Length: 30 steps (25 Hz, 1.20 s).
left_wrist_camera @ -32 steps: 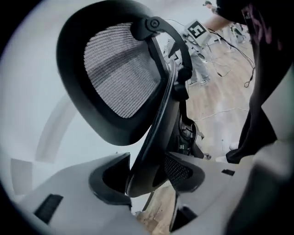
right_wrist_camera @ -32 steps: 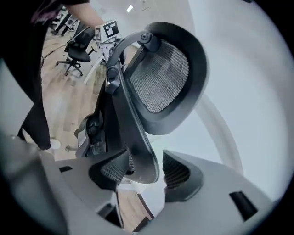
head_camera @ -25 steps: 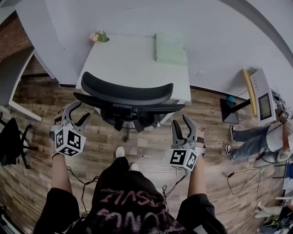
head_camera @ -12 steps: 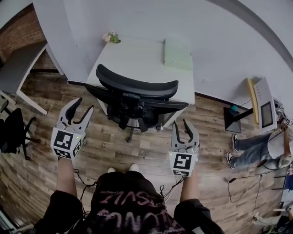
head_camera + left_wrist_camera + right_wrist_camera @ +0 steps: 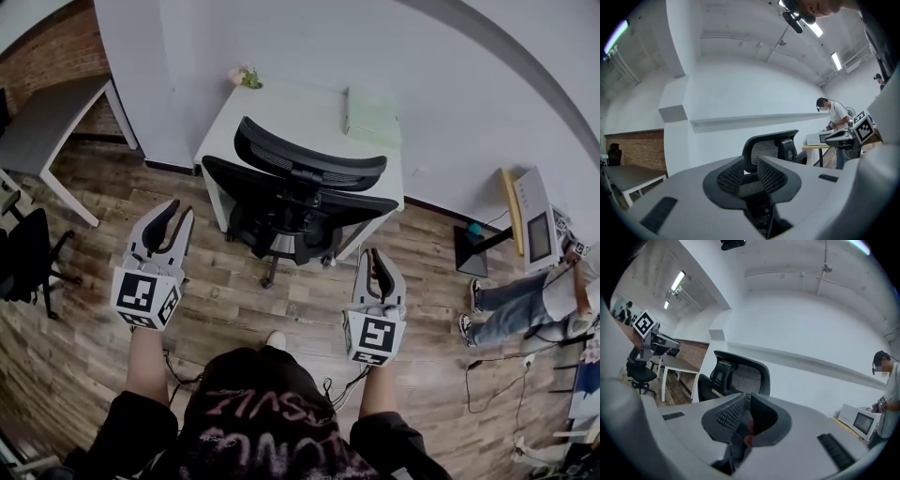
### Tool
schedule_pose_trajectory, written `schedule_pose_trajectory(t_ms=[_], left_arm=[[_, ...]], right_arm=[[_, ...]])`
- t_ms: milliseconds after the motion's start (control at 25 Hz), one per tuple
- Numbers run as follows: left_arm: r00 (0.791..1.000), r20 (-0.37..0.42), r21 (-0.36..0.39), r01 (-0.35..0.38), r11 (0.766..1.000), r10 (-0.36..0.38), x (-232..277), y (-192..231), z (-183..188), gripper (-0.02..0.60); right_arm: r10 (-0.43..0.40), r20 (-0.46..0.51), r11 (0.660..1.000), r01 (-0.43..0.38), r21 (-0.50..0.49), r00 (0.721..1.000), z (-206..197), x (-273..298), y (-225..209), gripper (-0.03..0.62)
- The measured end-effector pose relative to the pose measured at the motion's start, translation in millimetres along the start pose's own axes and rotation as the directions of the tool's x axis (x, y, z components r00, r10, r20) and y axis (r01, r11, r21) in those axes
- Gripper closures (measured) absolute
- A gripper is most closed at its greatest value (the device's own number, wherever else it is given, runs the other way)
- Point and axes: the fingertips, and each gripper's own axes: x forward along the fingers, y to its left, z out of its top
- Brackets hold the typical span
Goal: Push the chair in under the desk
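Black mesh chair [image 5: 300, 195] against a white desk [image 5: 281, 111] in head view. Only gripper views show empty, closing jaws: left gripper [image 5: 172, 217] gapped, right gripper [image 5: 377, 262] tips meeting.

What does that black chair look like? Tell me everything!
The chair is a black office chair with a curved mesh headrest above a wide backrest. It stands close up to the white desk, back turned to us, with its seat hidden. A leg of its base rests on the wooden floor.
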Motion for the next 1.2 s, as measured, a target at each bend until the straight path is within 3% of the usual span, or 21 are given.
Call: schedule_pose_trajectory(t_ms=[520, 920, 1200], left_arm=[[1.0, 0.023, -0.023, 0.004, 1.0, -0.003, -62, 1, -10, 0.566], [0.999, 0.035, -0.008, 0.025, 1.0, -0.025, -72, 1, -5, 0.566], [0.999, 0.021, -0.03, 0.029, 0.999, -0.029, -67, 1, -6, 0.566]], right_arm=[[-0.069, 0.007, 0.997, 0.068, 0.026, 0.998, 14, -66, 43, 0.562], [-0.116, 0.0, 0.992, 0.116, 0.047, 0.993, 19, -79, 43, 0.568], [-0.1, -0.008, 0.994, 0.1, 0.044, 0.995, 24, -78, 45, 0.568]])
